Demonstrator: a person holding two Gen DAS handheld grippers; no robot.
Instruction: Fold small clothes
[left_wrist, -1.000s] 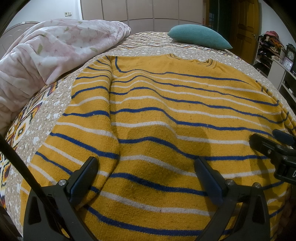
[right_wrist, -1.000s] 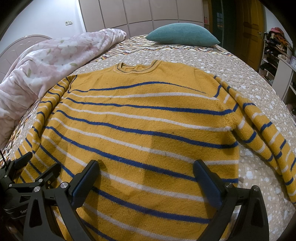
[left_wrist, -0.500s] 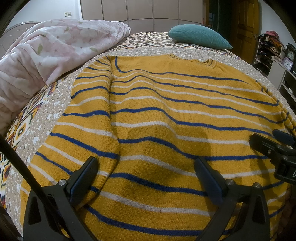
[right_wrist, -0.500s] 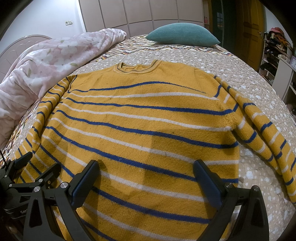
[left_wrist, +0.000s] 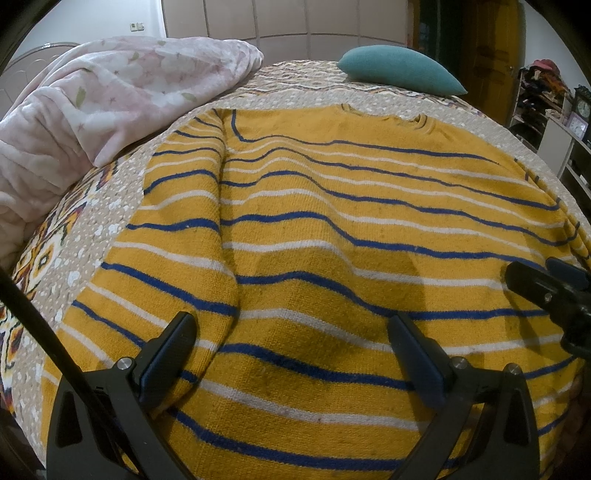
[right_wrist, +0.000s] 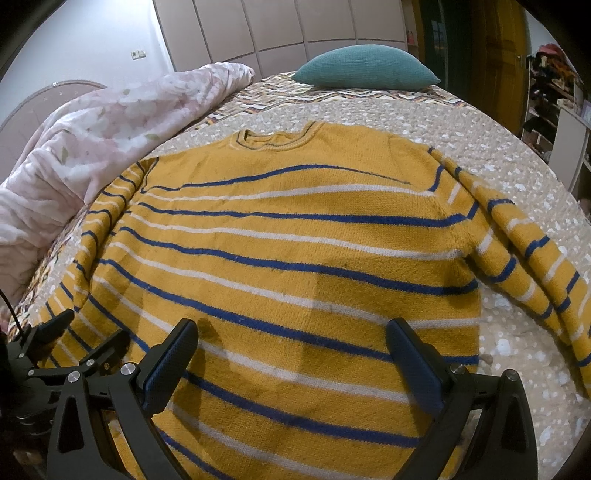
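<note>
A: Where is the sweater (left_wrist: 332, 229)?

B: Spread flat on the bed (right_wrist: 498, 155), neck hole at the far end, hem nearest the jaws. It is mustard yellow with blue and white stripes. It fills the space ahead of both pairs of jaws and runs on beneath them.

A: How does the left gripper (left_wrist: 291, 350) stand?

B: Jaws wide apart, nothing between them but the knit below. Whether the tips touch the cloth I cannot tell. One sleeve (left_wrist: 177, 236) lies folded along the body, ahead of the left-hand jaw and running away from it; its edge forms a ridge from that jaw toward the shoulder.

A: And the right gripper (right_wrist: 291, 350)?

B: Also spread wide, holding nothing, over the lower part of the sweater. The other sleeve (right_wrist: 524, 258) lies out past the right-hand jaw, slanting down over the dotted bedspread, apart from the body except at the shoulder.

A: Do the two tools see each other?

B: Yes. In the left wrist view the right tool pokes in at the right edge, beyond the right-hand jaw. In the right wrist view the left tool sits at the lower left, just beside the left-hand jaw.

A: Anything else ahead?

B: A pink flowered blanket (left_wrist: 110, 99) bunched far left of the jaws, and a teal pillow (right_wrist: 365, 68) far ahead, beyond the collar.
</note>
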